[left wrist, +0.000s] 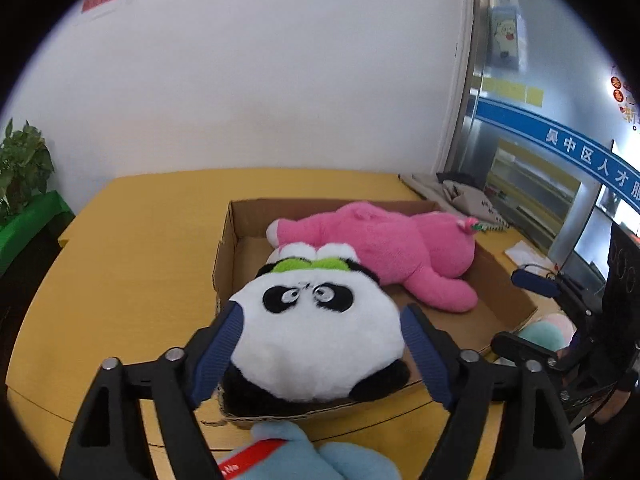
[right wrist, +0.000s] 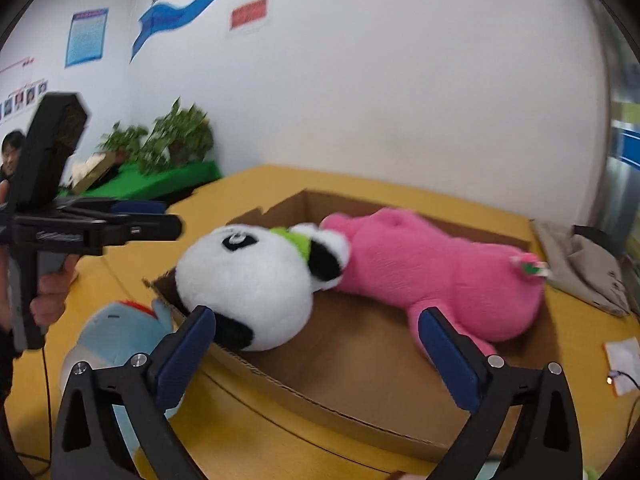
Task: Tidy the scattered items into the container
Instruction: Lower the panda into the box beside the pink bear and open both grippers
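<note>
A shallow cardboard box [left wrist: 502,296] [right wrist: 360,364] sits on the yellow table [left wrist: 132,264] [right wrist: 580,328]. A pink plush [left wrist: 392,248] [right wrist: 444,272] lies inside it. A panda plush [left wrist: 320,340] [right wrist: 252,280] rests on the box's near corner, partly over the rim. My left gripper [left wrist: 322,354] is open, its blue pads on either side of the panda's head with small gaps. My right gripper [right wrist: 318,354] is open and empty over the box's near wall. A light blue plush [left wrist: 304,458] [right wrist: 116,336] lies on the table outside the box.
Folded grey cloth [right wrist: 584,268] [left wrist: 460,196] lies at the table's far right. A white paper [right wrist: 622,364] lies at the right edge. Potted plants [right wrist: 176,136] stand on a green-covered shelf to the left. A white wall runs behind the table.
</note>
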Demonstrator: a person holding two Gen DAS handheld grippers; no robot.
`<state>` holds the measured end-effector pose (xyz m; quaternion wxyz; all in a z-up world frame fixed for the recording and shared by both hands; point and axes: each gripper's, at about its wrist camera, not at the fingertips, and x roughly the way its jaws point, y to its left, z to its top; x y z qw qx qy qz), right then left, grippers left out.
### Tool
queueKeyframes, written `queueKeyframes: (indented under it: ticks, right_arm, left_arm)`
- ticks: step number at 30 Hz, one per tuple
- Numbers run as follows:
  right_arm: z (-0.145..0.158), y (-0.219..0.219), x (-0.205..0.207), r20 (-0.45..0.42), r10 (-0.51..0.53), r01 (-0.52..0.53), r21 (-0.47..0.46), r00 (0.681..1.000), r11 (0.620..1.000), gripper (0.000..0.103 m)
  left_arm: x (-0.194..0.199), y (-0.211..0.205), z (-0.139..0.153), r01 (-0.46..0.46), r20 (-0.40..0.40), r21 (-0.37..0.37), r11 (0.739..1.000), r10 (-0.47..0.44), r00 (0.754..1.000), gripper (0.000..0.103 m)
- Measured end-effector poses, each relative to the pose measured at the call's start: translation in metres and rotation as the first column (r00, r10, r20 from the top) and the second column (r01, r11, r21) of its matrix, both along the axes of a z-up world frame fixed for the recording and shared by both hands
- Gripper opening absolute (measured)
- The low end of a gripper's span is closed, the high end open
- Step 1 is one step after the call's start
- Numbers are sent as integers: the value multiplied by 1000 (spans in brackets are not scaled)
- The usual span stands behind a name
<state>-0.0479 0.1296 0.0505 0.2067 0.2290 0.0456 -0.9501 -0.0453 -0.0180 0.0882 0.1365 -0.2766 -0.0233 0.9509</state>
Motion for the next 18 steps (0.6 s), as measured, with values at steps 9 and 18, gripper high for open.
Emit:
queueKeyframes:
  ticks: [9, 18]
  right_arm:
    - [-44, 14, -25, 24, -312, 312, 32, 950, 950, 103]
    - [-75, 38, -37, 87, -412, 409, 56, 907, 911, 103]
  left_arm:
    - [-5, 91, -22, -46, 22, -31, 998, 46, 999, 84]
    - [-24, 110, -66, -52, 66, -109, 993, 60, 996, 84]
